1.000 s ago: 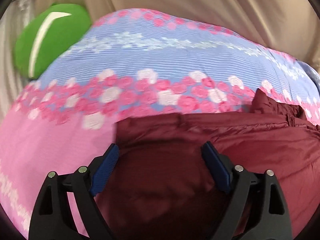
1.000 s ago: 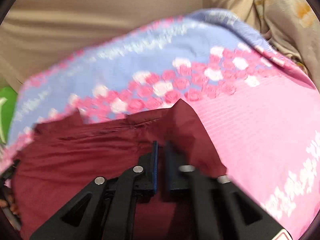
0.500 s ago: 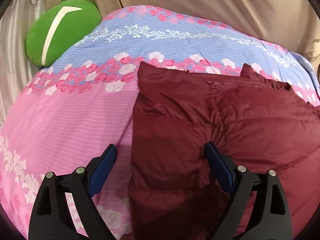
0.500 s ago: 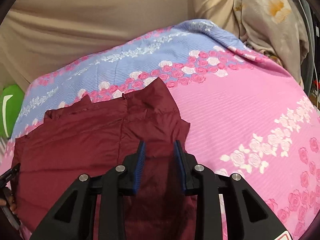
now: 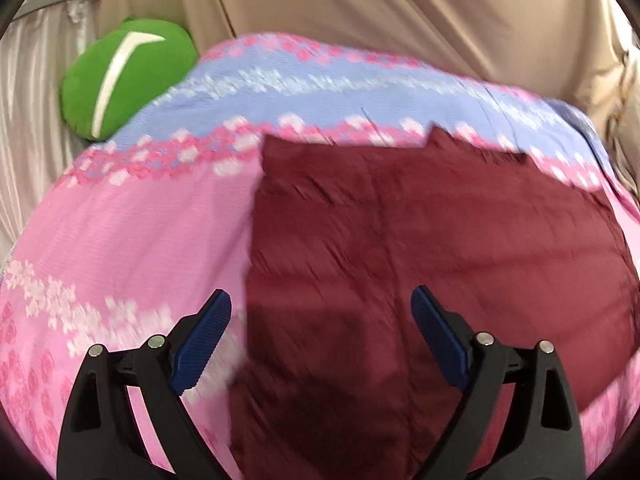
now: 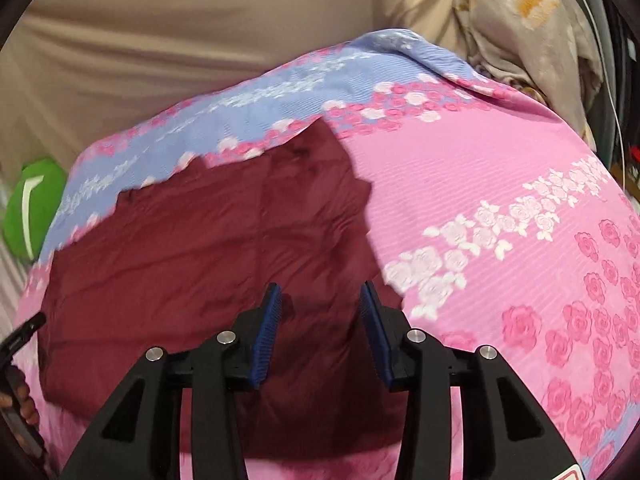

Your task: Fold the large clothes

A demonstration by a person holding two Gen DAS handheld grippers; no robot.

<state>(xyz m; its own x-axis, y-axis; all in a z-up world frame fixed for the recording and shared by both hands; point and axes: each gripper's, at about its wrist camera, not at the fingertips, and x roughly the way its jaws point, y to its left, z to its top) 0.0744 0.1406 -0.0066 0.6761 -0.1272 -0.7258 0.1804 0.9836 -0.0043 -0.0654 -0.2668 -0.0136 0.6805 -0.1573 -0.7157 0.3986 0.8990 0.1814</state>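
A dark red quilted jacket (image 5: 420,248) lies folded flat on a pink and blue floral bed cover (image 5: 132,232). My left gripper (image 5: 320,332) is open and empty, above the jacket's near left edge. In the right wrist view the jacket (image 6: 192,256) fills the left half of the bed cover (image 6: 500,168). My right gripper (image 6: 320,320) is open and empty, above the jacket's near right part. The left gripper's tip (image 6: 22,332) shows at the left edge of the right wrist view.
A green cushion (image 5: 124,80) lies at the bed's far left corner; it also shows in the right wrist view (image 6: 32,208). A beige curtain (image 5: 400,12) hangs behind the bed. A floral cloth (image 6: 532,24) is piled at the far right.
My right gripper has let go of the jacket and opened. Both grippers have drawn back and up, so more of the jacket and bed shows.
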